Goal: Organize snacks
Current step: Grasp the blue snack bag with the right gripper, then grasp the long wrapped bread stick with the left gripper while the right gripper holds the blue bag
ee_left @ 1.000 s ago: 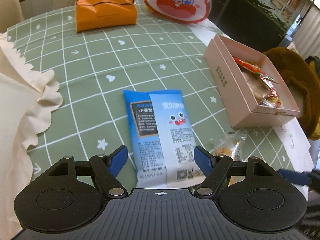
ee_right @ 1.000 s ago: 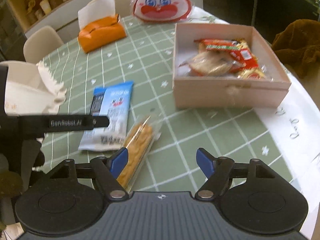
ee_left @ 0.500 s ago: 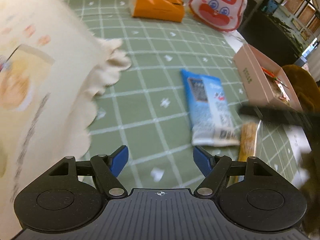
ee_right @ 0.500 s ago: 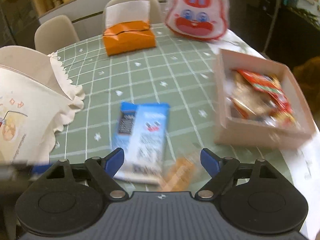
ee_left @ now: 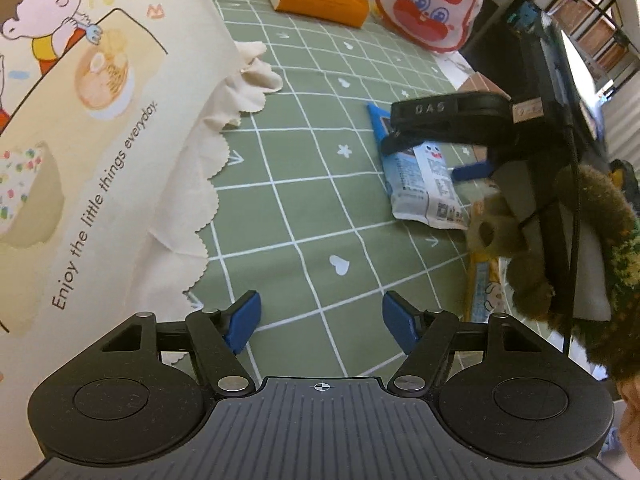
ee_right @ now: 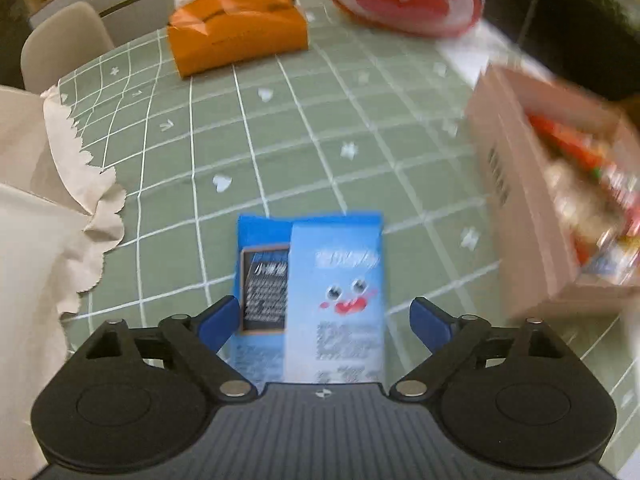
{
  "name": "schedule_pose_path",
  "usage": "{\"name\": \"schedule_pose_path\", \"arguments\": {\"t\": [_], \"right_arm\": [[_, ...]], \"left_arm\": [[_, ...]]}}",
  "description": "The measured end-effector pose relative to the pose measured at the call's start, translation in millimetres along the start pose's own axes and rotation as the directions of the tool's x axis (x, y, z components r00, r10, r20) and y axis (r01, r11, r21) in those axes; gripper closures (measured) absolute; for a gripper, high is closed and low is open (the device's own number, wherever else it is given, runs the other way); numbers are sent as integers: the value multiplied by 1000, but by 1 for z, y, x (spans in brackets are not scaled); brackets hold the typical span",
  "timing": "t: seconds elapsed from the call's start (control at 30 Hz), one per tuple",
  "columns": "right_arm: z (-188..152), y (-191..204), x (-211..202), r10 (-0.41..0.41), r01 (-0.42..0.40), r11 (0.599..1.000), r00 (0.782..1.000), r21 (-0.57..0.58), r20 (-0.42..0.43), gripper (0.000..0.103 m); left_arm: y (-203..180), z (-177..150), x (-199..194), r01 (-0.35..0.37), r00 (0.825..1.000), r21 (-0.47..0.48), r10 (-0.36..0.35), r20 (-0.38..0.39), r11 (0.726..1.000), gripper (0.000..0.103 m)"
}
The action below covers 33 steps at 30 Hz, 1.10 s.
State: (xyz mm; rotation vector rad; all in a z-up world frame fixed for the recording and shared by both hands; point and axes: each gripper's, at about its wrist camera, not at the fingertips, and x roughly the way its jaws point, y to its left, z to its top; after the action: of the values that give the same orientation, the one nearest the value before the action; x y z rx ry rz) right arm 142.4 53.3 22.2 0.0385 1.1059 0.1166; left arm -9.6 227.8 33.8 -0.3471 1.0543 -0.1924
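Two grippers: both hanging over a green grid tablecloth [ee_right: 280,128], fingers aimed steeply down.
Paper bag [ee_left: 80,140]: cream, scalloped mouth, cartoon print, filling the left side of the left wrist view, lying beside the left gripper.
Pink box [ee_right: 532,208]: sitting open at the right in the right wrist view, holding red and pale snack packets, blurred.
Rabbit-face bag [ee_left: 430,4]: standing at the far edge, just beside the orange tissue pack [ee_right: 236,34].
Blue snack packet [ee_right: 316,292]: lying flat on the cloth, between bag and box, printed back up.
Right gripper [ee_right: 324,322]: jaws spread wide and opening, straddling the blue packet's near end, pads not pressing it; also showing in the left wrist view, above that packet.
Left gripper [ee_left: 320,322]: jaws spread but closing, only bare cloth between them.
Biscuit packet [ee_left: 482,280]: clear wrapper, lying near the blue packet, partly hidden by a fuzzy brown sleeve [ee_left: 600,248].
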Motion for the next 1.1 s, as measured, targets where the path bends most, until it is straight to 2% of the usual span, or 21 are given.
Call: {"name": "schedule_pose_path", "arguments": {"t": [0.03,0.13,0.2,0.23,0.33,0.57,0.73,0.83,0.9,1.0,1.1], "right_arm": [[-3,-2,3,23,-22,999,1000,25,-16,4],[-12,5,3,-11,11,1000,1000,-2,-18,3],[-15,12,2,-35,35,999,999,-37,-13,8],[-15,13,0,-32,31,999,999,-38,-8,16],[-13,17,-11,-10,9,997,1000,-74,-11,26],[-22,8,-84,38,-22,991,991,-132,125,26],[-45,-31,-118,-31,53,993,980,-110,195,26],[-61,-62,-128,-77,92,994,975,-64,210,26],[-73,-87,-132,-99,103,995,975,-12,199,25],[-91,-118,-128,-136,129,990,977,50,164,25],[-107,-141,-116,-163,150,983,980,109,116,25]], "left_arm": [[1,-1,0,4,1000,0,-4,1,1000,30],[2,0,1,19,1000,1,-19,-1,1000,30],[3,0,2,25,1000,4,-25,-2,1000,30],[2,-1,2,27,1000,6,-27,-2,1000,30],[1,0,4,32,999,10,-32,-4,999,30],[-26,12,11,73,997,38,-73,1,997,30],[-67,19,19,121,992,103,-123,11,987,30],[-93,19,27,142,989,160,-146,12,977,30],[-111,19,38,120,992,213,-124,9,970,30],[-134,15,57,47,999,288,-52,9,956,30],[-144,13,73,5,1000,329,-4,-4,944,30]]}}
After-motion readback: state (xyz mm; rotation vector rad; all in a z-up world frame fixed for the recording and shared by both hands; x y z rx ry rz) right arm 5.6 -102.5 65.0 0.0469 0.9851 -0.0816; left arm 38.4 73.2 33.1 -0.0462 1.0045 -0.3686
